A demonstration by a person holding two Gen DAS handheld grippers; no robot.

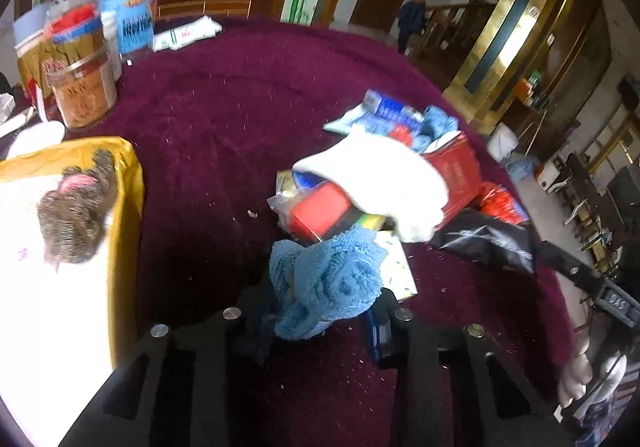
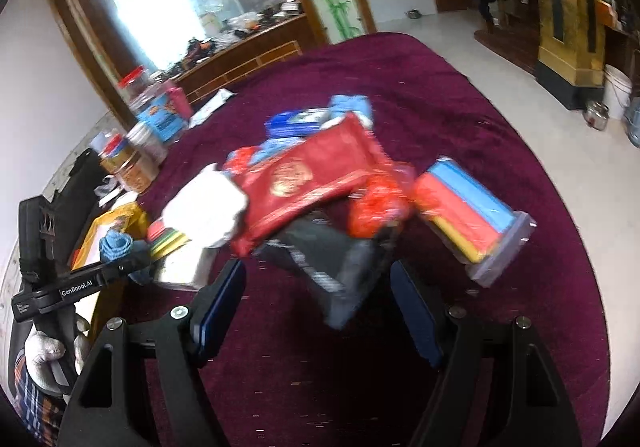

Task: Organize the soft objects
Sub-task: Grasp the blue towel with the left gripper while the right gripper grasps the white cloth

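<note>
The left gripper (image 1: 320, 311) pinches a blue fluffy cloth (image 1: 332, 279) at the near edge of the maroon tabletop (image 1: 224, 119), while the right gripper (image 2: 316, 307) gapes wide above a black bag (image 2: 320, 255).

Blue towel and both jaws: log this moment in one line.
left gripper: shut on blue towel | right gripper: open, empty, over black bag | pile on maroon tablecloth
</note>
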